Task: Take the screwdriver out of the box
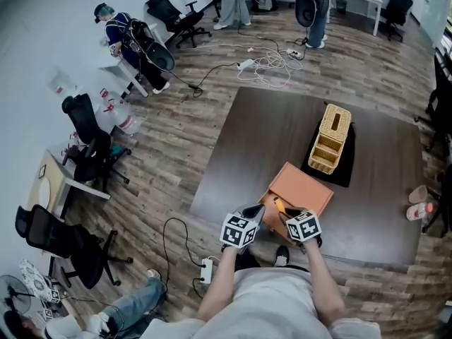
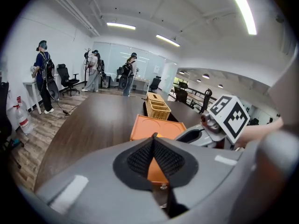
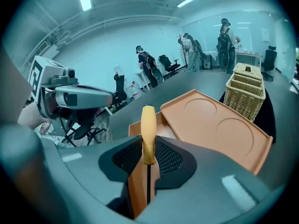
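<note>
Three people [image 2: 96, 69] stand at the far left of the room, beyond the one dark table [image 1: 247, 140]. At the table's near edge are two grippers, each bearing one cube printed with black-and-white square markers and no readable words. The left gripper [image 2: 154, 136] has its jaws closed tip to tip with nothing caught at the tips. Orange from the box [image 1: 302, 188] shows through the gap lower down. The one orange box lies just right of it, lid thrown open, with two round hollows pressed into the lid. The right gripper [image 3: 148, 146] is clamped on the one screwdriver [image 3: 148, 125]. Its yellow handle stands up past the pads and its dark shaft runs below, at the box's near edge. Further right, well apart, one wicker basket [image 1: 332, 138] sits on one black mat [image 1: 349, 169].
</note>
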`<action>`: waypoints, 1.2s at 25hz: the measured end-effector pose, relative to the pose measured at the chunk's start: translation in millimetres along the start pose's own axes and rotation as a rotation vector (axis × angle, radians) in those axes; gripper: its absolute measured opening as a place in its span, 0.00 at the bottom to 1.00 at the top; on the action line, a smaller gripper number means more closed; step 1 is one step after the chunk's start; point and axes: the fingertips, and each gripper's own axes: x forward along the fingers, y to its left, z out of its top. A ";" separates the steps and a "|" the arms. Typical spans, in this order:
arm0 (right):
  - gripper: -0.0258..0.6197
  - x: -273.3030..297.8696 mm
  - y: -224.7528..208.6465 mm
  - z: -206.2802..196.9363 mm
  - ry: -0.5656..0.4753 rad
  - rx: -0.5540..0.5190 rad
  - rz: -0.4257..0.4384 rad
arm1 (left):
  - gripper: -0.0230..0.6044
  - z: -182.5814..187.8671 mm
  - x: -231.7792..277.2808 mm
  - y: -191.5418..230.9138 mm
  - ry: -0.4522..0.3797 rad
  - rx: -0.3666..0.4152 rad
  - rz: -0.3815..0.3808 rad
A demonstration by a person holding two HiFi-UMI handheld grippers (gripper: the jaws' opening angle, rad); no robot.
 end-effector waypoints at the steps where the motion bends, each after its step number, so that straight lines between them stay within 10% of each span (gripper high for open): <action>1: 0.18 -1.9 -0.3 0.5 -0.012 0.002 0.001 | 0.12 -0.5 -0.3 -0.5 -0.003 -0.001 0.004; 30: 0.18 -43.2 -1.8 25.2 -0.258 0.014 0.032 | 0.12 -13.1 -4.9 -22.1 -0.047 -0.009 0.032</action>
